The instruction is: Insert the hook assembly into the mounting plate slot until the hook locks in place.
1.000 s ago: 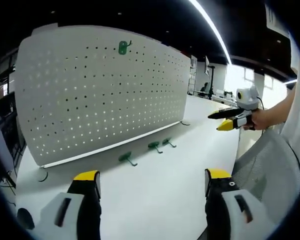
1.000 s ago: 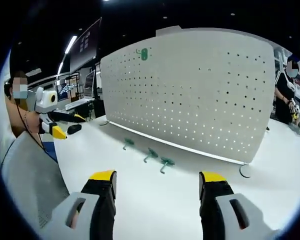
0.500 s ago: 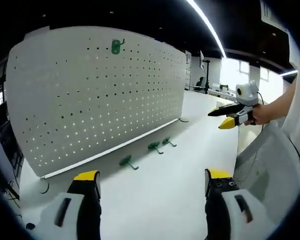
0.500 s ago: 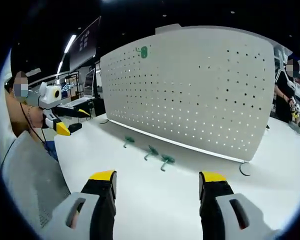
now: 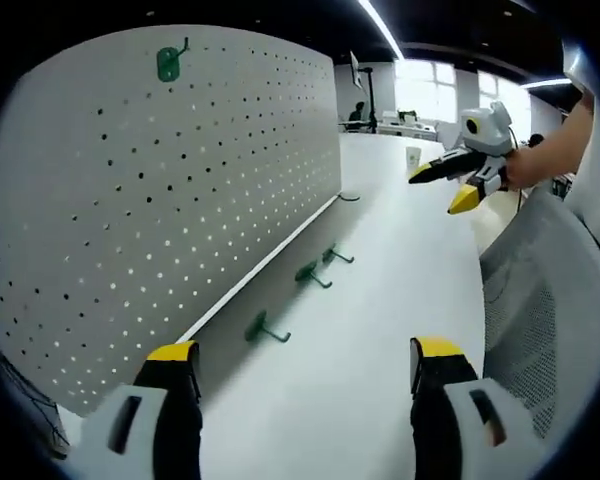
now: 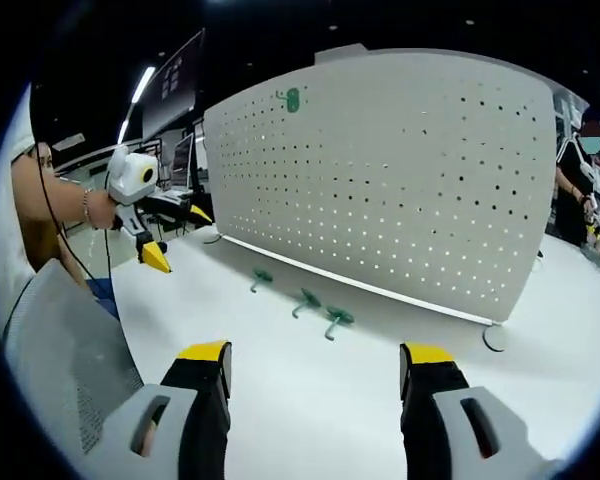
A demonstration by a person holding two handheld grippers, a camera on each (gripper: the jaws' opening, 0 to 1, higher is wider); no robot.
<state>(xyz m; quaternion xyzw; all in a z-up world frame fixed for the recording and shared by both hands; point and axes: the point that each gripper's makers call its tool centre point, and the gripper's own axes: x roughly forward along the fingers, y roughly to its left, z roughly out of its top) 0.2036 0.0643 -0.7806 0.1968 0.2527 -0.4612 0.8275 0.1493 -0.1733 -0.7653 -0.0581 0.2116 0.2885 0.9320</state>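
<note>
Hooks (image 5: 310, 273) loose on table (image 5: 380, 300) beside unmarked pegboard (image 5: 180, 170)

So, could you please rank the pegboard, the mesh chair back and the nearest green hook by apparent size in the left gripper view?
1. Pegboard, clearly largest.
2. Chair back, though its nearness to the camera inflates it.
3. Nearest hook, by far the smallest.

In the left gripper view the pegboard (image 5: 160, 190) runs off the left edge. Its mounted green hook (image 5: 168, 63), upper left, is too small to show how it seats. The three green hooks (image 6: 302, 299) on the table, centre of the right gripper view, are too small for detail.
</note>
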